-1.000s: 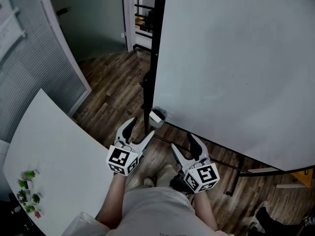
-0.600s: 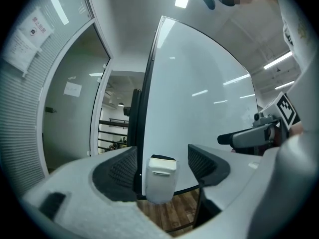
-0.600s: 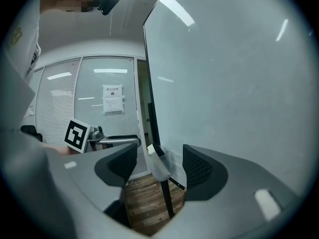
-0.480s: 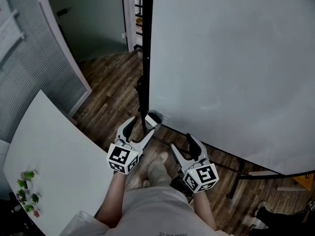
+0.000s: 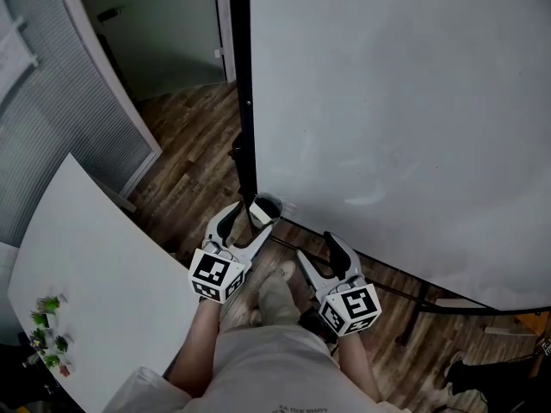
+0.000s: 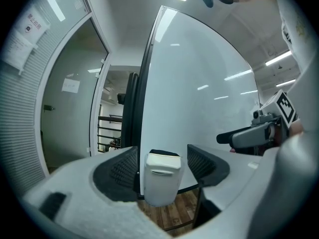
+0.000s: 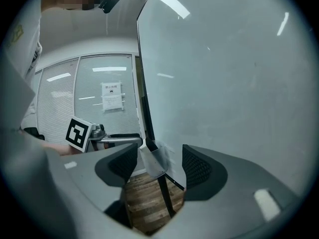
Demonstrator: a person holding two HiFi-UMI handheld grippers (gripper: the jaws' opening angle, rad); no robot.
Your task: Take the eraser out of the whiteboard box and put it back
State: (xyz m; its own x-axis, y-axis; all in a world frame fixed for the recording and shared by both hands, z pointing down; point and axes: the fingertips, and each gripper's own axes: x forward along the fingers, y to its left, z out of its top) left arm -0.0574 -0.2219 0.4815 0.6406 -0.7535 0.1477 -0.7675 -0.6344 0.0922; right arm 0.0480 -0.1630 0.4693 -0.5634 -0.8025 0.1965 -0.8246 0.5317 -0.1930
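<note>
Here, a person stands facing a whiteboard [image 5: 405,119] on a black stand [image 5: 242,101], a gripper in each hand, both held low and forward over the wood floor [image 5: 189,157].

Left gripper [image 5: 244,228]: jaws well apart, nothing between the pads. Its tips sit just short of the whiteboard box [image 6: 162,176], a small white holder fixed at the board's lower left corner beside the stand post. In the left gripper view the box stands framed in the gap, touching neither pad.

Eraser [image 6: 164,154]: in the box, only its dark top showing above the rim (whether it sits snug or loose, cannot tell).

Right gripper [image 5: 318,252]: jaws apart too, empty, near the board's lower edge and to the right of the box. Its own view has the box further off, seen through the gap.

White table [image 5: 95,265] at the person's left; small green items [image 5: 47,329] on its near corner
</note>
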